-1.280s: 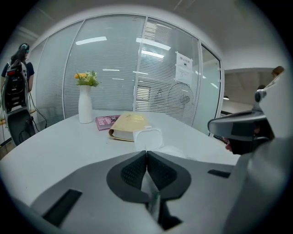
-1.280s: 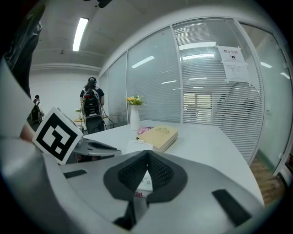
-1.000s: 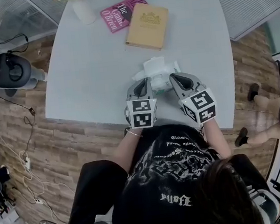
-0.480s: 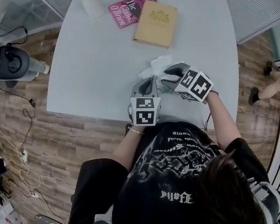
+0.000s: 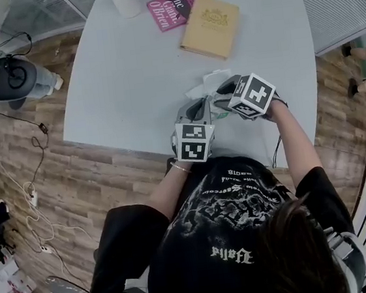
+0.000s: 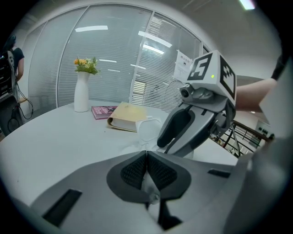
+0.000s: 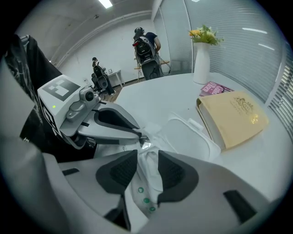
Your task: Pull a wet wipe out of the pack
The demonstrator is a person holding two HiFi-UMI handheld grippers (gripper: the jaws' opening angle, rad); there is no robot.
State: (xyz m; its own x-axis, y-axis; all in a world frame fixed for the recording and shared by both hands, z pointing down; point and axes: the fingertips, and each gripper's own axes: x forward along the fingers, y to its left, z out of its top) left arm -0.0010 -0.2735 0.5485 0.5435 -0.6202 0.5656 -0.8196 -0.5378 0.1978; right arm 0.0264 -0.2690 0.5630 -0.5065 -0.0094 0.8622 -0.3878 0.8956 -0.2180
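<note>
The white wet wipe pack [image 5: 209,84] lies on the pale table [image 5: 130,83] near its front edge, its lid flap [image 7: 194,132] folded open. My left gripper [image 5: 198,110] is shut on the pack's near edge; its fingertips [image 7: 142,139] pinch the film. My right gripper [image 7: 147,157] points steeply down over the pack, jaws opening. A white tuft of wipe [image 7: 149,176] stands between its pads without being pressed. In the left gripper view the right gripper [image 6: 163,145] hangs just beyond my shut left gripper [image 6: 146,153].
A tan book [image 5: 210,26] and a pink book [image 5: 174,7] lie at the table's far side, beside a white vase [image 6: 81,93] with flowers. A chair-like device [image 5: 11,77] and cables are on the wooden floor at left. A person [image 7: 146,39] stands far off.
My right gripper swung from beside the left one to over the pack, tipped downward, and its jaws spread apart. The left gripper stayed put.
</note>
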